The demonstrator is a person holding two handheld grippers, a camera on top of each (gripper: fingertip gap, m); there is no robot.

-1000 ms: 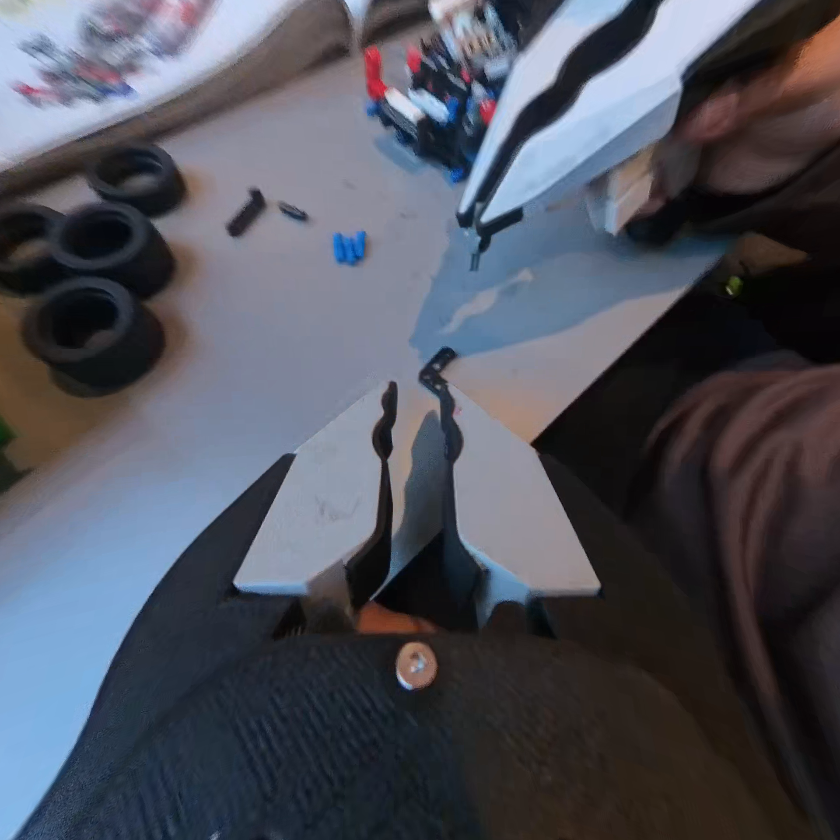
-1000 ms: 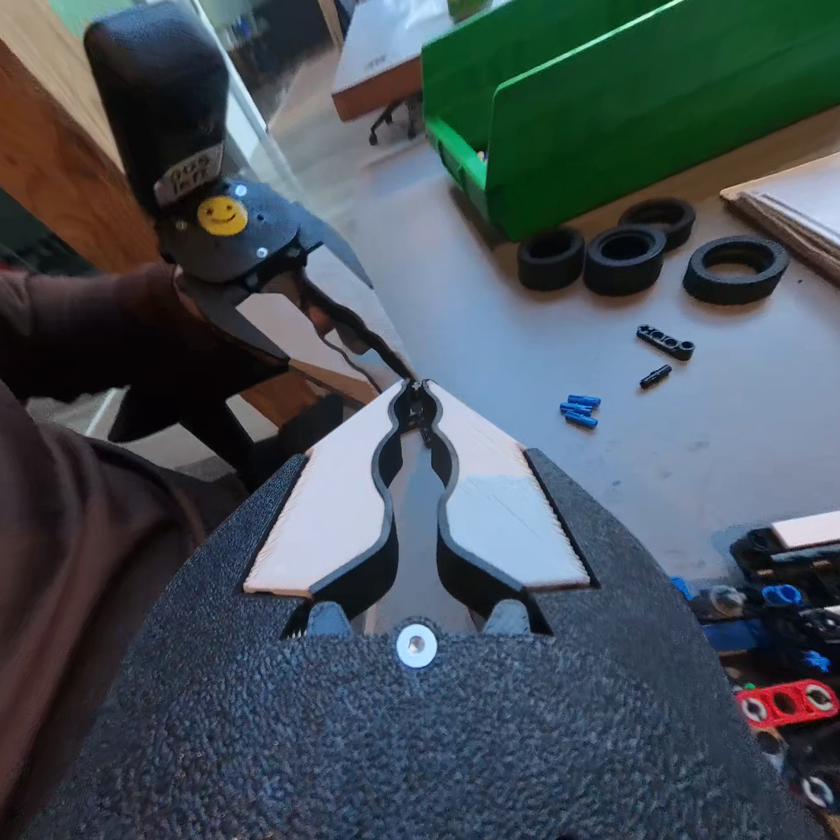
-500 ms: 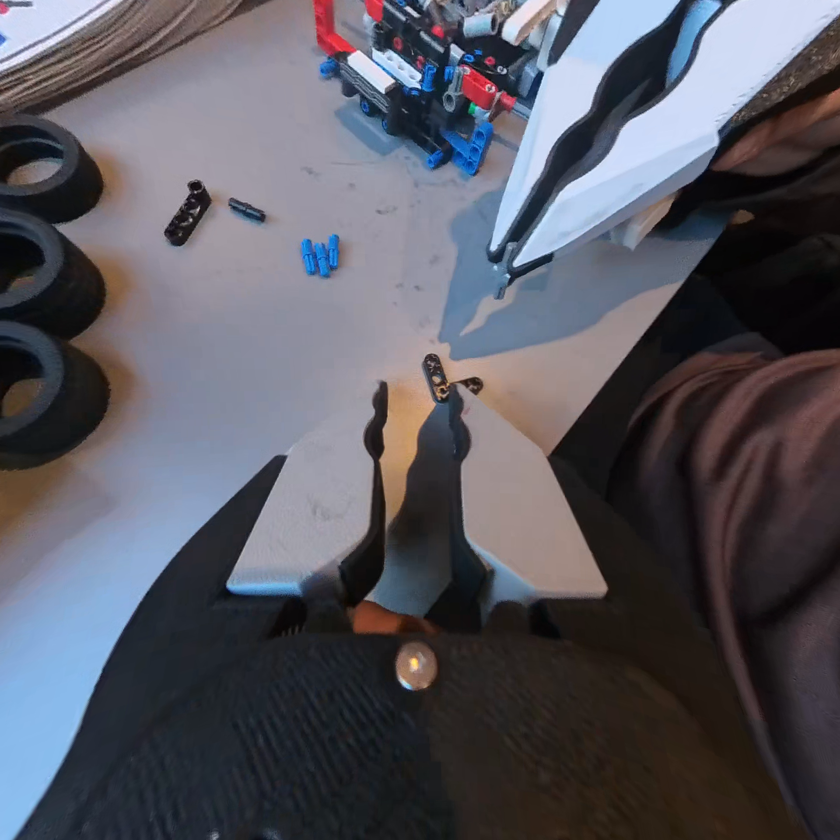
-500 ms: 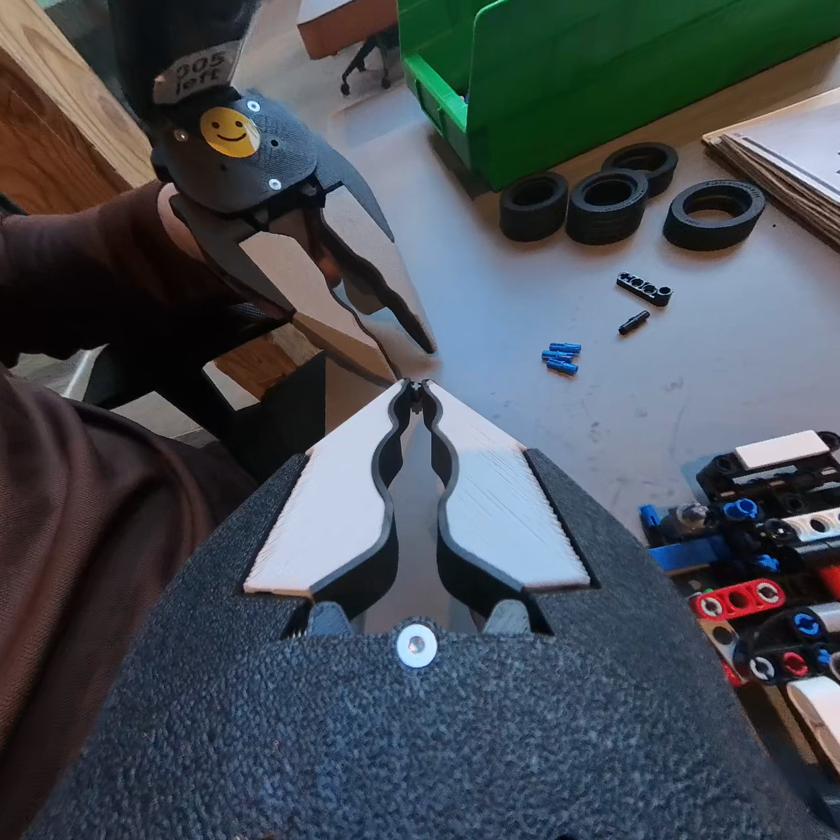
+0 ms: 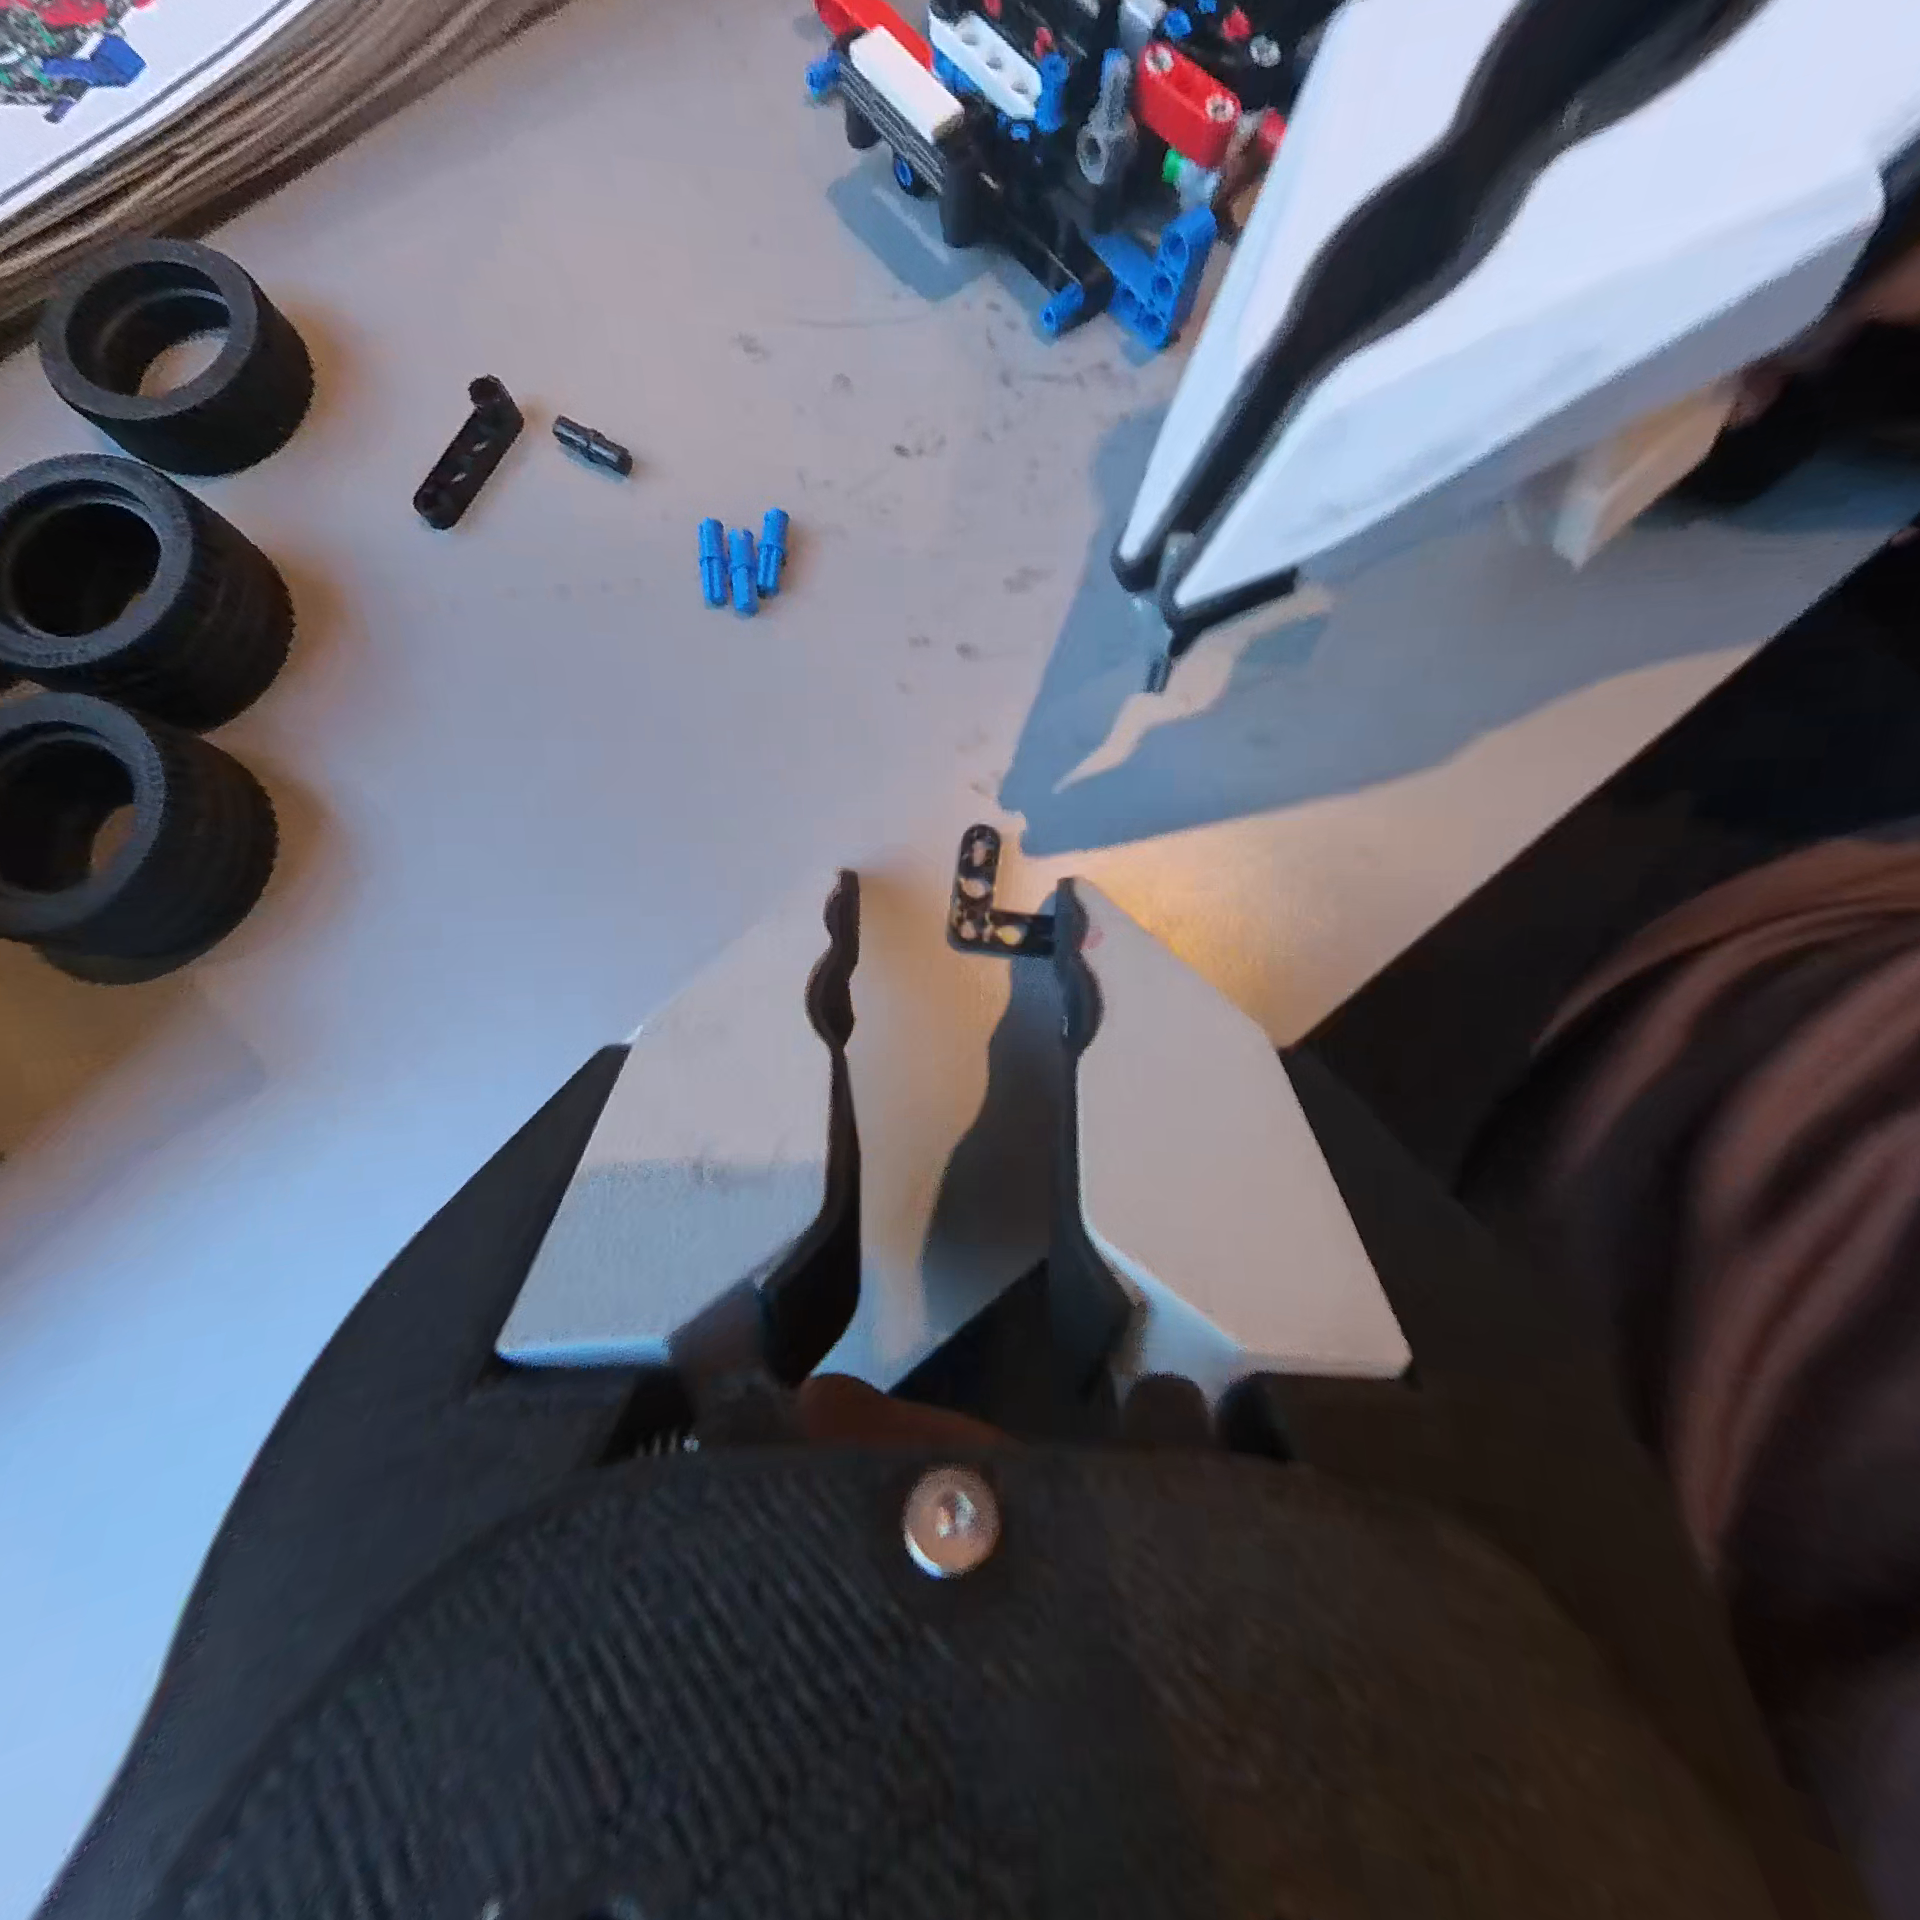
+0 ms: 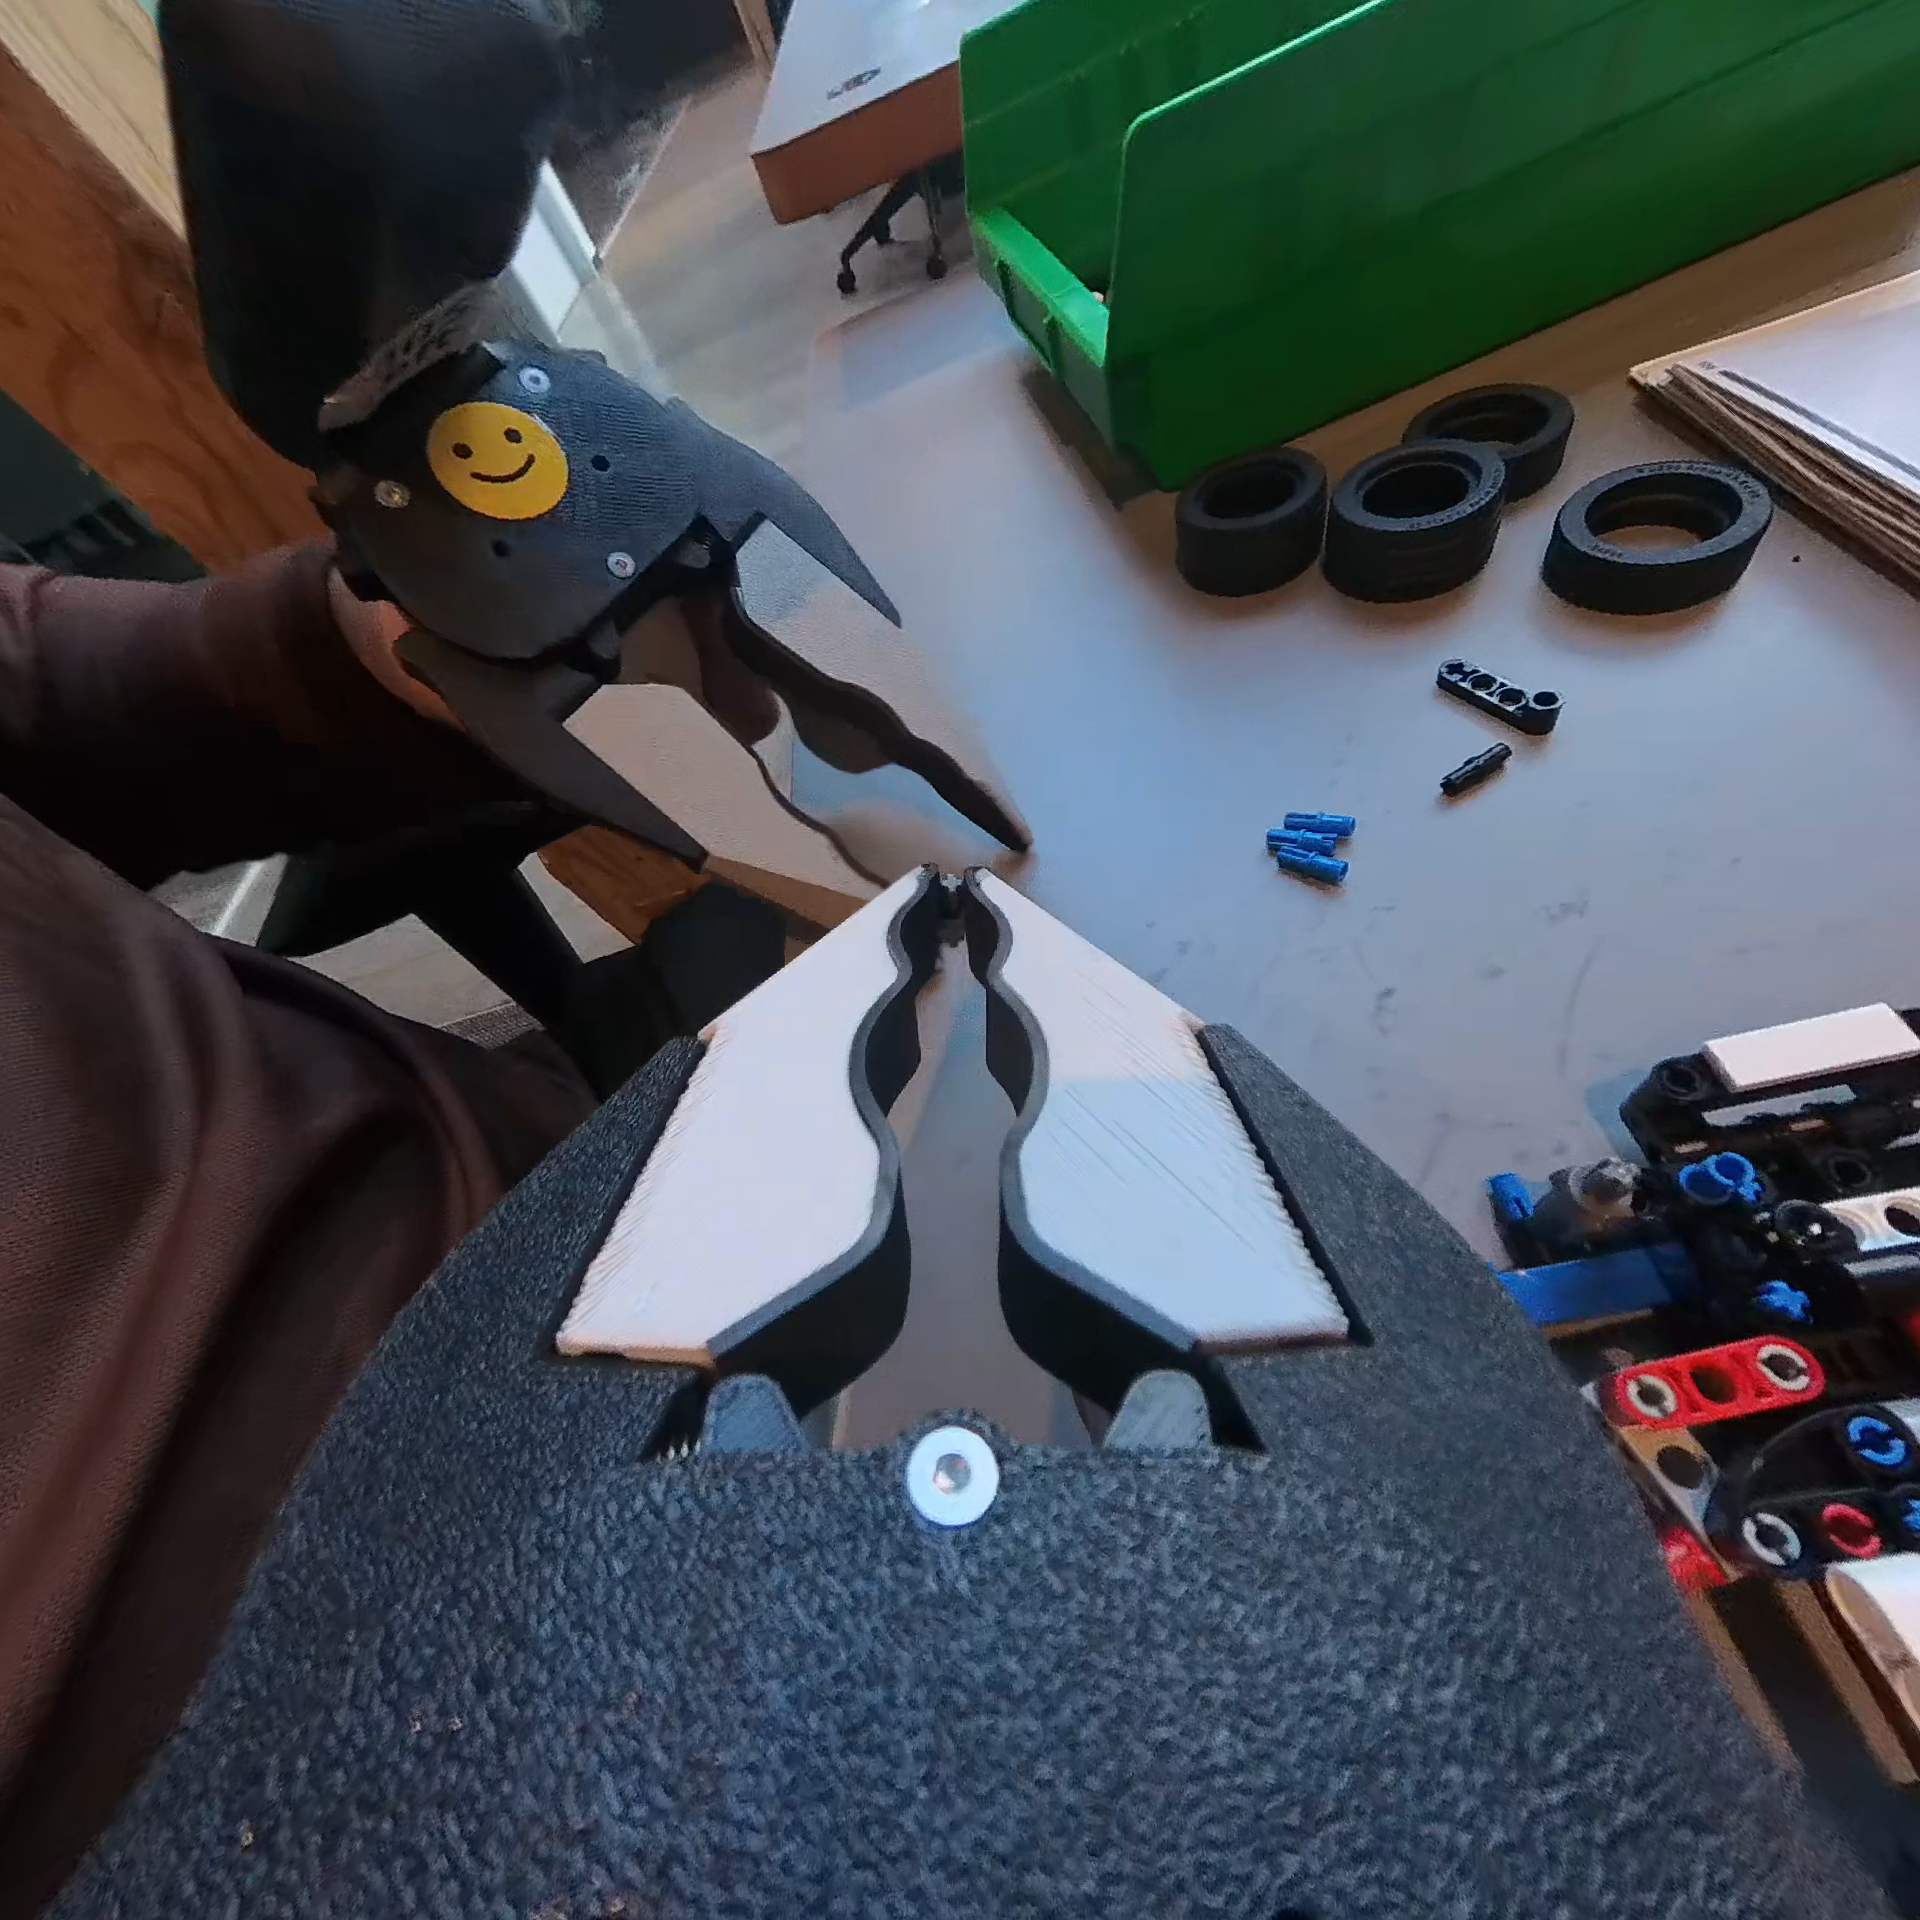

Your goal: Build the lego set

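Warm low side light, long shadows (blurred, fisheye-bent edges)

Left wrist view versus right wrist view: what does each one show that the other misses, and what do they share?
Only the left wrist view shows the small black L-shaped piece lying by the open left gripper. Only the right wrist view shows the green bin and a yellow smiley sticker. Both show black tyres, three blue pins, a black beam, a black pin, the partly built model, and the right gripper pinching a tiny piece.
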